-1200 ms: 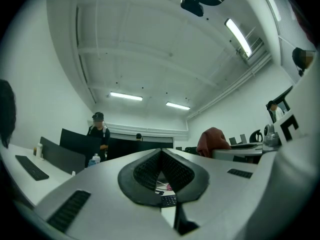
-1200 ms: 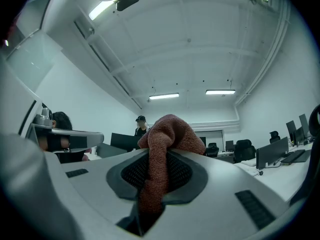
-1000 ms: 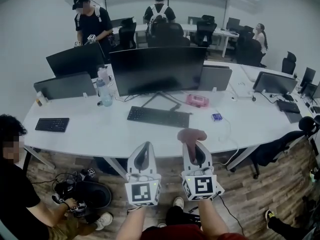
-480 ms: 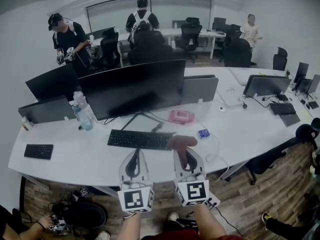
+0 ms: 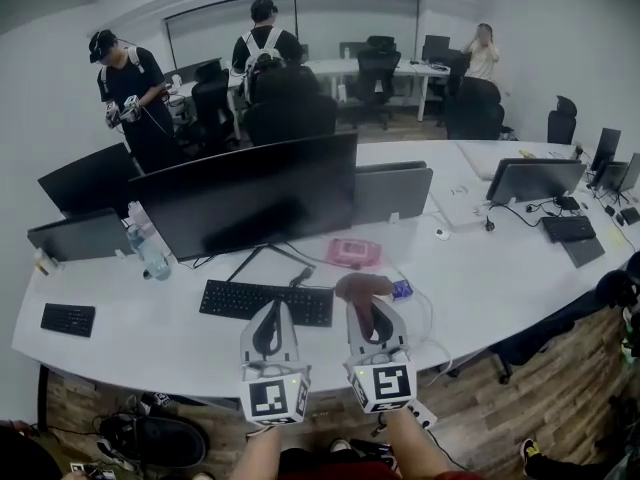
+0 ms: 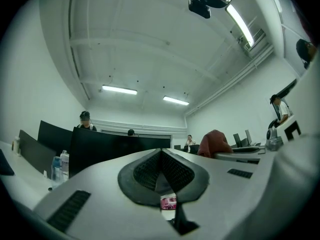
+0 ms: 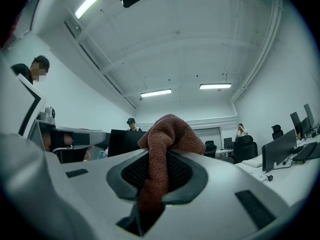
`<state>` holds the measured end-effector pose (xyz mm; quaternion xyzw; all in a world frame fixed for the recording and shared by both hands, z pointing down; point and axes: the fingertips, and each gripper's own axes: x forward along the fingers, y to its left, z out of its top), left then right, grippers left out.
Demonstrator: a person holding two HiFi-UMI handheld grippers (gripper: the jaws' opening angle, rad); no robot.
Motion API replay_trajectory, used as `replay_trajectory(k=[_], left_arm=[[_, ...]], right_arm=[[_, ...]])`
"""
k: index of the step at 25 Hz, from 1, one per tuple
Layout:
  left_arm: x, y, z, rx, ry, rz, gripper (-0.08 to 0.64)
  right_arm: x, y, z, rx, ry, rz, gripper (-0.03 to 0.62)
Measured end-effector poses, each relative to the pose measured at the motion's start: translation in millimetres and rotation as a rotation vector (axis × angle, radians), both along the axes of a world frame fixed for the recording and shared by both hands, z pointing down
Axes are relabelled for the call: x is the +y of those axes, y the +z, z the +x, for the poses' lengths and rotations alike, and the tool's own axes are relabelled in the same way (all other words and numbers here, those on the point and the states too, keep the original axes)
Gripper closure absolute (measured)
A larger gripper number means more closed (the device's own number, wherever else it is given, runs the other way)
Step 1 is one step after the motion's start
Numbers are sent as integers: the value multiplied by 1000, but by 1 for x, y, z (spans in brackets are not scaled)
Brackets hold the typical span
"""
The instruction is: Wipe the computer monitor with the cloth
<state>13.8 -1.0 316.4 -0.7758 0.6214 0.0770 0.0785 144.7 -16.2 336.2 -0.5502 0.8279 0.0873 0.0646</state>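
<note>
Gripping a rust-brown knitted cloth (image 7: 167,144) in the right gripper (image 5: 374,313), jaws pressed shut on one fold, with a thick bunch poking out past the tips. Carrying nothing in the left gripper (image 5: 272,313), jaws closed against each other. Hovering both over the near edge of the long white curved desk (image 5: 480,278), just this side of the flat black keyboard (image 5: 265,301). Facing the wide black curved monitor (image 5: 250,203), farther back and a little to the left, well apart from the cloth. No contact with the screen yet, so probably no wiping begun.

Likely ways to spoil it from here:

- Reaching far across the keyboard and dragging a gripper body or a hanging cloth end over the keys.
- Meeting the panel with hard jaw tips instead of the soft bunch, risking a scratch.
- Pushing too firmly high on a screen carried by a slim stand, enough to rock it backward; worth bracing the frame with the idle left gripper.
- Sweeping fast with only a narrow fold pinched, and perhaps tugging the cloth loose.
- Swinging out to the left end and toppling the clear plastic water bottle (image 5: 148,253) standing just beside it.
- Dipping low at the right corner and nudging the small pink box (image 5: 353,252) below.
</note>
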Motion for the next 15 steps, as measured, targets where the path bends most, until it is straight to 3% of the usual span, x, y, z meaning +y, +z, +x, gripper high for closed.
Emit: replay_trajectory(k=[4, 15], left_arm=[[-20, 0, -4, 8, -3, 1, 537], [-101, 9, -52, 19, 4, 9, 537]], right_arm=[[-22, -1, -9, -27, -16, 2, 515], [-100, 5, -57, 29, -3, -2, 515]])
